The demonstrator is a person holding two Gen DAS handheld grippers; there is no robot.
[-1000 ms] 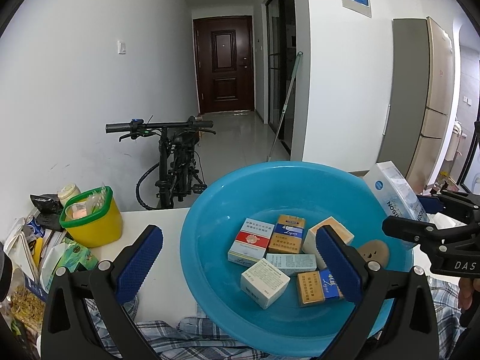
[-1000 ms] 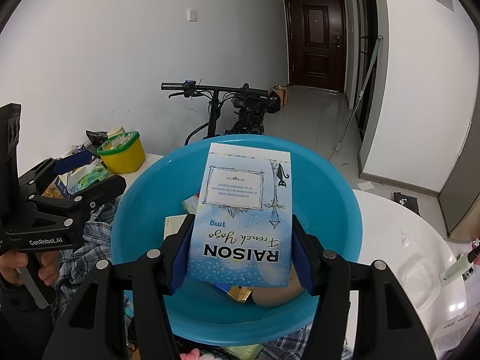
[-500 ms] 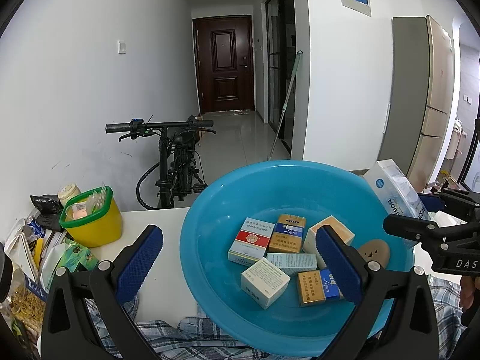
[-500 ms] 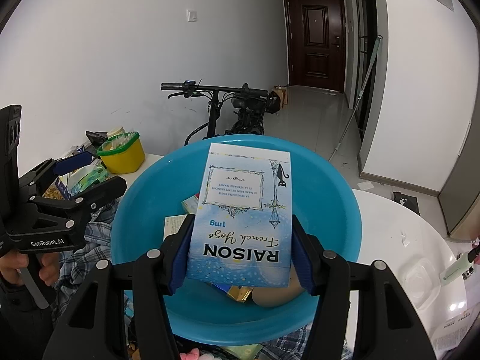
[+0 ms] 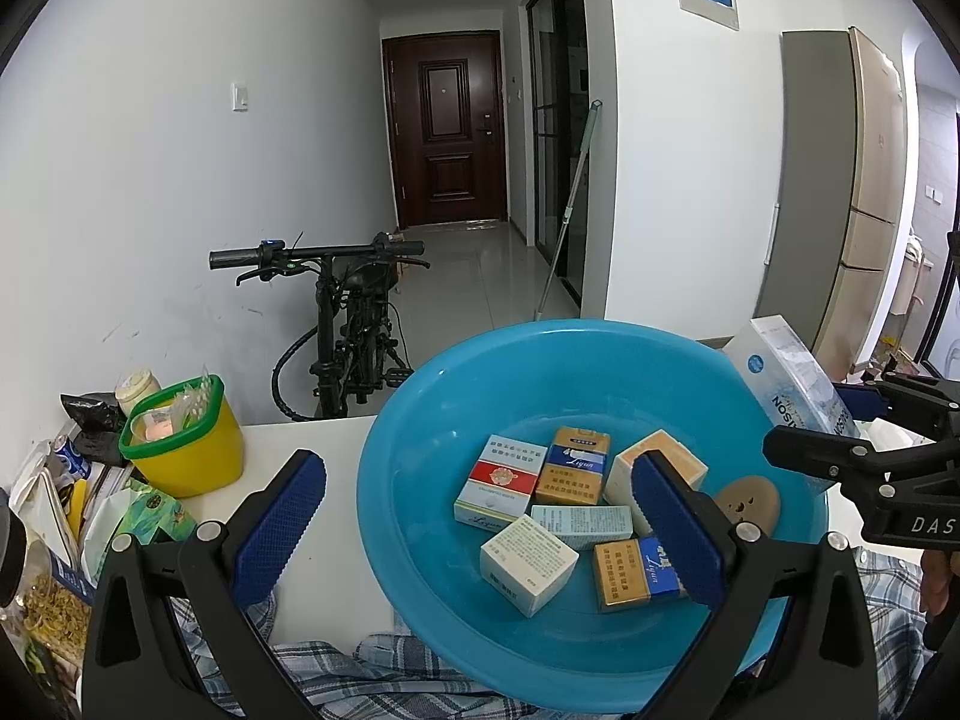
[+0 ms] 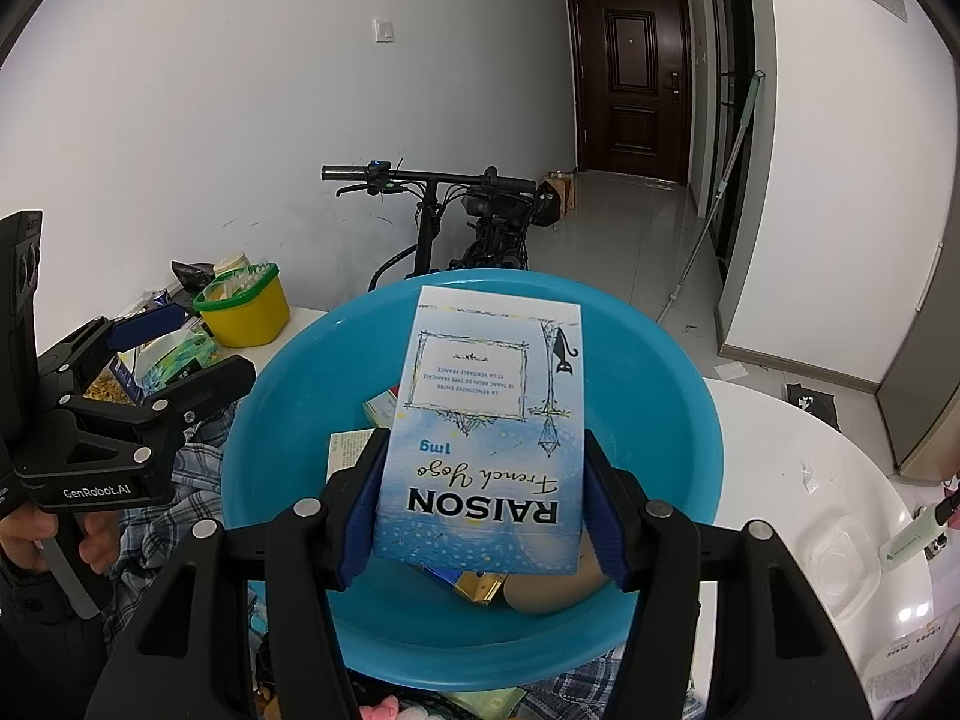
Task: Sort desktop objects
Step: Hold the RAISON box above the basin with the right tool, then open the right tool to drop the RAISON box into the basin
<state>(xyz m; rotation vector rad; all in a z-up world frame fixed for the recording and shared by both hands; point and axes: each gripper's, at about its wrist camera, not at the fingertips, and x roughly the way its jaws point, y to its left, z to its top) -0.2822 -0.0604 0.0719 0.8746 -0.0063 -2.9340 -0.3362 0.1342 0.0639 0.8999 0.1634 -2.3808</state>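
- Right hand-held gripper (image 6: 483, 516) pinches the RAISON box (image 6: 486, 438) over the blue basin (image 6: 678, 396); lower before releasing.
- Left hand-held gripper (image 5: 480, 516), spread and empty, stays clear.

I am seeing a pale blue RAISON box (image 6: 480, 438) hanging upright over the blue basin (image 5: 420, 456), where several small boxes (image 5: 528, 561) and a round tan piece (image 5: 750, 495) are lying flat.
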